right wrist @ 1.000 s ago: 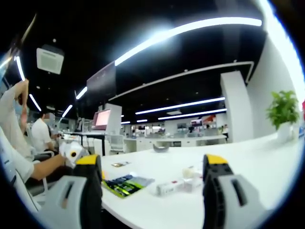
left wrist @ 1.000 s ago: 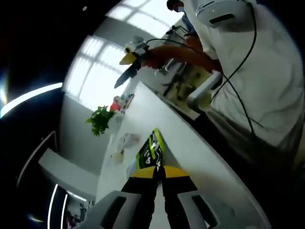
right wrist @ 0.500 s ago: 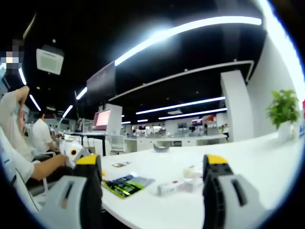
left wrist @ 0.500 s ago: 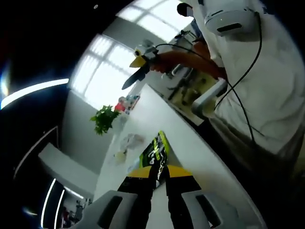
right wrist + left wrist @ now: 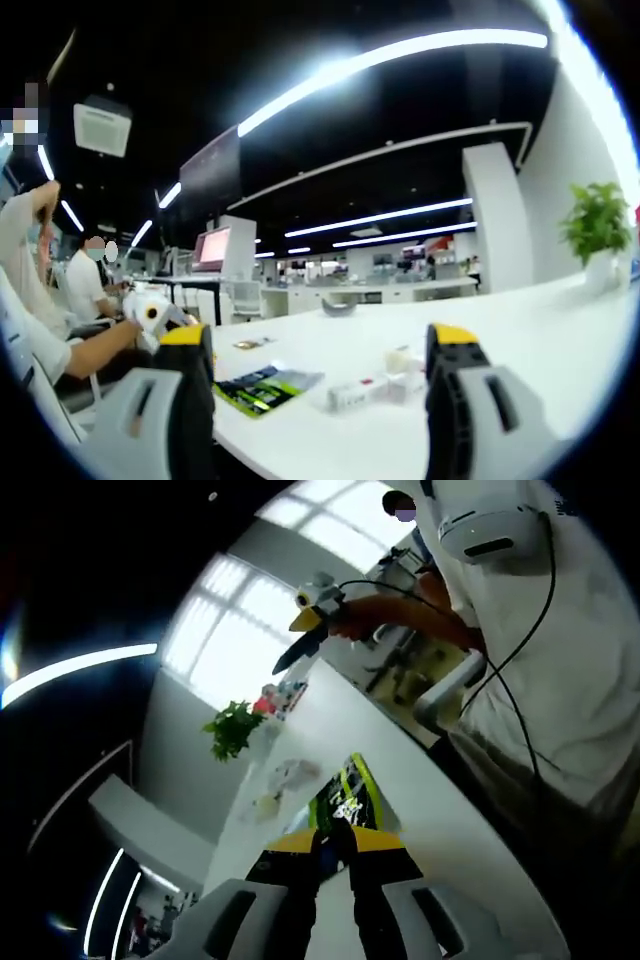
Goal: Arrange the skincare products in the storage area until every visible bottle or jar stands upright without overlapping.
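White tabletop (image 5: pixel 520 400) carries a green-and-black packet (image 5: pixel 262 387), then small skincare boxes (image 5: pixel 375 385), all between the right hand-held gripper (image 5: pixel 322 400), jaws wide apart. Left hand-held gripper (image 5: pixel 335 865) hovers above it, jaws nearly together.

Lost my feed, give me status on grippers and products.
Left gripper shut, empty, over the table. Right gripper open, empty. Products lying flat beside green packet. Nothing in the way.
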`<action>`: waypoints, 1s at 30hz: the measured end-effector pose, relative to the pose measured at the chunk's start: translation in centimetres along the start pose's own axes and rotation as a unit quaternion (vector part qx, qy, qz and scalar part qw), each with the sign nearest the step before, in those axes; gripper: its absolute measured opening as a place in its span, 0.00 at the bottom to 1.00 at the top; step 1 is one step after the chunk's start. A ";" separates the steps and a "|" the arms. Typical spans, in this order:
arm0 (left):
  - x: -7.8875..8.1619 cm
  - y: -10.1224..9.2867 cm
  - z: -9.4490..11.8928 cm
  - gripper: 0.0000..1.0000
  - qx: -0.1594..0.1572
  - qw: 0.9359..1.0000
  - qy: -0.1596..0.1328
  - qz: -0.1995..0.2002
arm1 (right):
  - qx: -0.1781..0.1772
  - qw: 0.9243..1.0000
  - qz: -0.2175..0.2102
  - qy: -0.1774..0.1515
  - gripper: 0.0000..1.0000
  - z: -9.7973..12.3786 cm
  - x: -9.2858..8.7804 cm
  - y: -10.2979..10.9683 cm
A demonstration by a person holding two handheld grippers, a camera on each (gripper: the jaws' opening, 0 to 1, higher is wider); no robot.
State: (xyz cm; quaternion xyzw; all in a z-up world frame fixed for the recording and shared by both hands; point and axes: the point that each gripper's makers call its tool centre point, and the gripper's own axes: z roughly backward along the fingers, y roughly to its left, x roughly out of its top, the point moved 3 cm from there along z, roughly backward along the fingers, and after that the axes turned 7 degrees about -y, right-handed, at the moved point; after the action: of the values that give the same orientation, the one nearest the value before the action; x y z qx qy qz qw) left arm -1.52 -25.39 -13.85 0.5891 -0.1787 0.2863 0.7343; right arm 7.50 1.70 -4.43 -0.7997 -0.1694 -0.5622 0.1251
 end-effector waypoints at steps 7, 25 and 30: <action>-0.7 1.6 -0.2 0.20 0.033 0.999 0.010 -0.009 | 0.005 1.000 -0.005 0.009 0.88 -0.4 -0.6 0.1; -5.3 9.4 0.6 0.59 0.175 0.972 0.005 0.158 | 0.008 1.000 -0.005 0.008 0.88 -0.4 -0.5 0.3; -7.6 10.6 1.3 0.69 0.198 0.952 0.010 0.235 | 0.008 1.000 -0.003 0.009 0.88 -0.3 -0.4 0.2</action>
State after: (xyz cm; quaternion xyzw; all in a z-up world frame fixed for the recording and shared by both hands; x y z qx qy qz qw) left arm -14.03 -26.70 -10.01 0.6610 -0.2447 0.4860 0.5167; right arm 7.22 1.35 -4.73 -0.7933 -0.1754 -0.5680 0.1316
